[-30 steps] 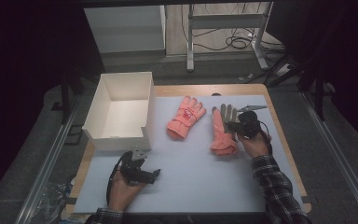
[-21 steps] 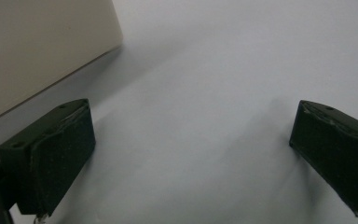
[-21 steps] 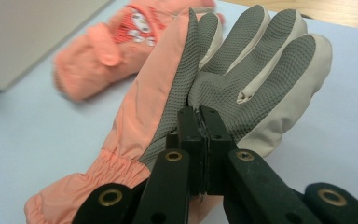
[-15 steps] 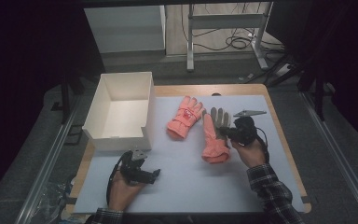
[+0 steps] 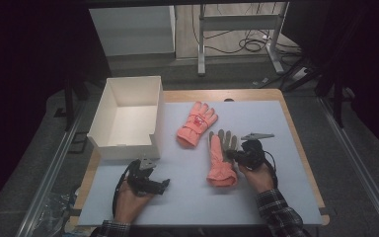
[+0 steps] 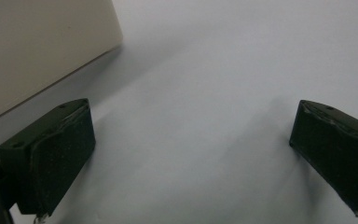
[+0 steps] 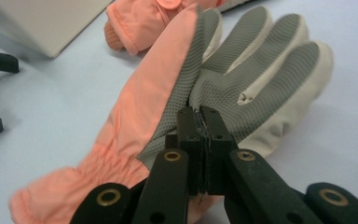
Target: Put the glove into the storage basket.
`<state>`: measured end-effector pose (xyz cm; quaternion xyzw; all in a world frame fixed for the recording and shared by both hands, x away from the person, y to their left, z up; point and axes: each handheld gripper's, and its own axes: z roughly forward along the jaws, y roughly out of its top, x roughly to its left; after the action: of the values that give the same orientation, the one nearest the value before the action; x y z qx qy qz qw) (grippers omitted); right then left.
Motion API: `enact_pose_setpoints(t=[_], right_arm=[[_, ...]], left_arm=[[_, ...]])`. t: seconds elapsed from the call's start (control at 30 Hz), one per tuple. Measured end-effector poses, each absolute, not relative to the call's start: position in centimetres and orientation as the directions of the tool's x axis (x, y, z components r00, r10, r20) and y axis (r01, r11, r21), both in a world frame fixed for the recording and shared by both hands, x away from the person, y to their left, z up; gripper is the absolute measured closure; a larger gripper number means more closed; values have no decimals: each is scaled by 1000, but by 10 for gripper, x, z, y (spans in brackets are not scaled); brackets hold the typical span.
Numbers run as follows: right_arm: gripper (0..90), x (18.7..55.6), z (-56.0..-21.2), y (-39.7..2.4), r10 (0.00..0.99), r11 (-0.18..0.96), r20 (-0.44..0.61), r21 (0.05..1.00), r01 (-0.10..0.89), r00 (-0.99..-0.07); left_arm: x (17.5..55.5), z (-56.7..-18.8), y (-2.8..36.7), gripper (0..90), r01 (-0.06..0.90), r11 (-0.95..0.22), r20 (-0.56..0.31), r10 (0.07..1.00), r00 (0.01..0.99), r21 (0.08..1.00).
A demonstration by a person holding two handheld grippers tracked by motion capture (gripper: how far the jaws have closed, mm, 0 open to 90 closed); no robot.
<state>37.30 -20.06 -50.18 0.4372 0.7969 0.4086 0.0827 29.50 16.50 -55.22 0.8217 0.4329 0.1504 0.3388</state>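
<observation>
At five o'clock on the pale mat (image 5: 276, 197), the right gripper (image 5: 238, 155), jaws pinched on the grey-palmed pink glove (image 5: 220, 159), has dragged it nearer the second glove (image 5: 196, 123) at twelve, likely pairing them, while the left gripper (image 5: 164, 186) rests spread beside the white box (image 5: 123, 147).

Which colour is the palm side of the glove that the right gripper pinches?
Grey, dotted texture with cream edging; clearest in right gripper view.

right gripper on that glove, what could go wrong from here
The right gripper pinches only the edge of the grey-palmed glove, so the fabric may slip free if it is lifted. Dragged toward the white box, the glove could snag the other pink glove that lies between. The left gripper is open and gives no help.
</observation>
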Motion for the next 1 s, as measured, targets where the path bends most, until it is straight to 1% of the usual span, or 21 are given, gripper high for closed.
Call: enact_pose_setpoints(t=[0.13, 0.17, 0.2, 0.27, 0.3, 0.5, 0.63, 0.77, 1.0], right_arm=[[827, 372, -500, -202, 761, 306, 203, 726, 616, -617], [827, 372, -500, -202, 761, 306, 203, 726, 616, -617], [804, 371, -497, -203, 753, 315, 191, 735, 600, -630], [795, 371, -496, -204, 751, 318, 186, 738, 595, -633], [758, 370, -492, -205, 749, 319, 177, 748, 582, -639], [639, 367, -485, -215, 755, 354, 112, 760, 545, -646], [567, 364, -485, -228, 770, 366, 76, 760, 537, -633], [488, 362, -488, -242, 787, 364, 60, 758, 541, -614], [403, 359, -495, -265, 817, 359, 34, 751, 554, -575]], left_arm=[[295, -552, 165, 0, 612, -396, -47, 814, 579, 684], [295, -552, 165, 0, 612, -396, -47, 814, 579, 684], [296, -552, 165, 0, 611, -399, -45, 812, 582, 684], [296, -552, 165, 0, 613, -396, -49, 813, 580, 684], [296, -552, 165, 0, 612, -395, -49, 813, 580, 685], [296, -552, 166, 0, 612, -394, -52, 813, 581, 686], [295, -552, 165, 2, 609, -394, -48, 813, 580, 688], [295, -549, 163, 29, 618, -366, -68, 823, 564, 695], [297, -530, 144, 34, 589, -368, -80, 798, 597, 719]])
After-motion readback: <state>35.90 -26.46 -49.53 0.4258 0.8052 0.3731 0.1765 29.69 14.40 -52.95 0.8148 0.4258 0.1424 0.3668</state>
